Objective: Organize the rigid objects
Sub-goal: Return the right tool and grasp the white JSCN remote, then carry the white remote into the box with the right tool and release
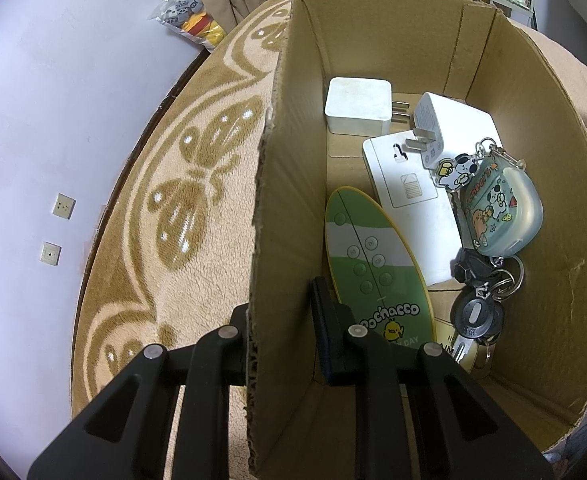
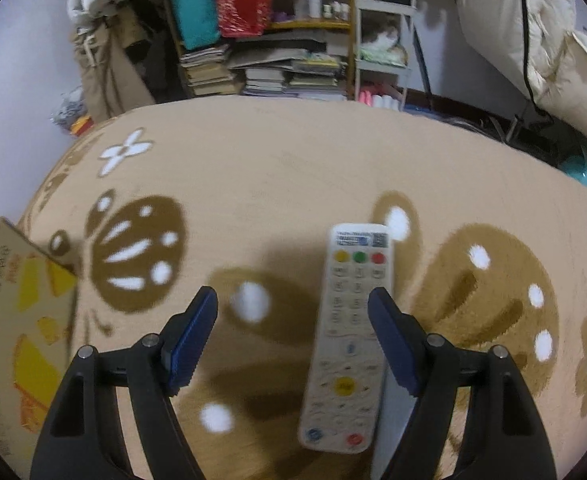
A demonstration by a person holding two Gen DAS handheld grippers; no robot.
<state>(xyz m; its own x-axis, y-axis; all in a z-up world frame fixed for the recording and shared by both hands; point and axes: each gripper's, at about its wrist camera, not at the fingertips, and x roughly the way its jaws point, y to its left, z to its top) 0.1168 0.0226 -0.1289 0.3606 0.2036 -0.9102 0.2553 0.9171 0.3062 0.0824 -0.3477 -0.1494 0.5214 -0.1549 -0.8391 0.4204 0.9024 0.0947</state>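
Cardboard box (image 1: 377, 44) wall clamped in left hand-held gripper (image 1: 281, 320); right hand-held gripper (image 2: 293, 332) spread over white remote (image 2: 349, 336).

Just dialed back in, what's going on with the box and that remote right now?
The left claw is clamped on the near wall of the cardboard box, steadying it on the blanket. Inside lie a green surfboard-shaped remote, two white plug adapters, a flat white device, a cartoon case and keys. The right claw is open over a white remote, which lies on the blanket, not gripped.
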